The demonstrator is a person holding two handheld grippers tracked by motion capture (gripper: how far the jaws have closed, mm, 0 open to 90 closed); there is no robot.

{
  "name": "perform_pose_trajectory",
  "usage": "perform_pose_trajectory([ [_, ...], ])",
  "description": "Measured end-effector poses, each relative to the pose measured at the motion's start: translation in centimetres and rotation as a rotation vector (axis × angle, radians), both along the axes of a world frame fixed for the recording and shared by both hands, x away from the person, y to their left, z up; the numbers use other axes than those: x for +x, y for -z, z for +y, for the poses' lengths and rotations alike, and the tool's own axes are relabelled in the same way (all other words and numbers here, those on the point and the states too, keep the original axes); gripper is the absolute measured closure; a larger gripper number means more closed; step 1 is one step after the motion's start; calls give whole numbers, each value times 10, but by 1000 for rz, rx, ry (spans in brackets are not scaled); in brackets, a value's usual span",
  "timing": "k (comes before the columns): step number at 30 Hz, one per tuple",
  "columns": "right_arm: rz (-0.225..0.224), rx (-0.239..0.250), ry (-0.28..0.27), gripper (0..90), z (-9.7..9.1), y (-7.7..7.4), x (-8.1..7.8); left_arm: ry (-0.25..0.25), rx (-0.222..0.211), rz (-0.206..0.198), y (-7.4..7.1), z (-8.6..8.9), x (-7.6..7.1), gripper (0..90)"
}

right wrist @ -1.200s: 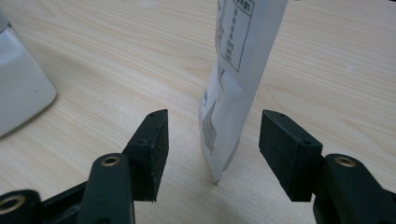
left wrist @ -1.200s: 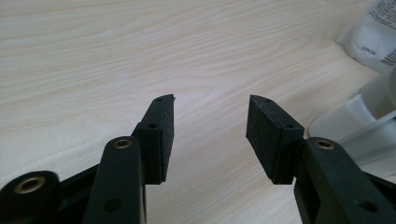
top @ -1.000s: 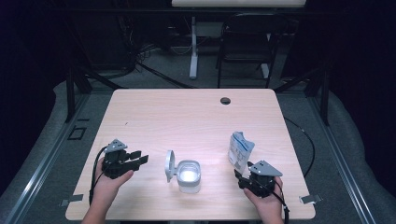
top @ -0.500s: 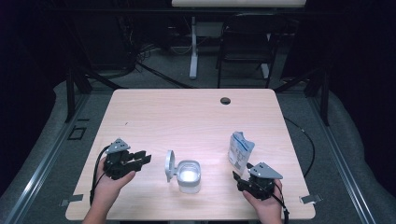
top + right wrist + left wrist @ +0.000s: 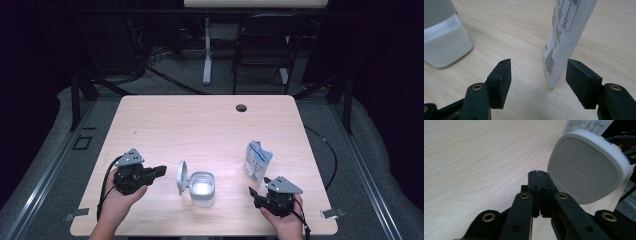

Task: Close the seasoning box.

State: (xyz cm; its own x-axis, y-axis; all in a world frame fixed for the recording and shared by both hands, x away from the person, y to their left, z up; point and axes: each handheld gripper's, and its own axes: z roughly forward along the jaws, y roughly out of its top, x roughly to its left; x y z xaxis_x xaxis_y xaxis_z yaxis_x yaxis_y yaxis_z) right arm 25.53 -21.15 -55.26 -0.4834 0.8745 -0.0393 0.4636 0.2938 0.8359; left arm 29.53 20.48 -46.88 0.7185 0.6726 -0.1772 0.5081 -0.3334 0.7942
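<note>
Left gripper jaws just closed, pressed together on nothing, just beside the upright lid of the open box mid-tabletop. Right gripper spread, packet standing between its jaws, untouched. Judged: packet grasp next.

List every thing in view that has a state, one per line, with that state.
container: upright on the table, open.
lid: flipped up at the container's left side, standing on edge.
pouch: standing upright, top torn open, free of both grippers.
left gripper: jaws just closed, shut on nothing.
right gripper: jaws just opened wider, pouch's lower edge beyond the pads, unpressed.
</note>
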Motion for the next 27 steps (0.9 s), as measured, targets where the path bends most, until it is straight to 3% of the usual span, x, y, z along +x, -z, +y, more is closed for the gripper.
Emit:
perform_pose_trajectory([
  [7,13,3,-15,369,3,1,0,38,17,-12,-4,-10,-5,900],
  [27,21,-2,-14,367,5,4,-1,76,25,-18,-7,-23,-11,900],
])
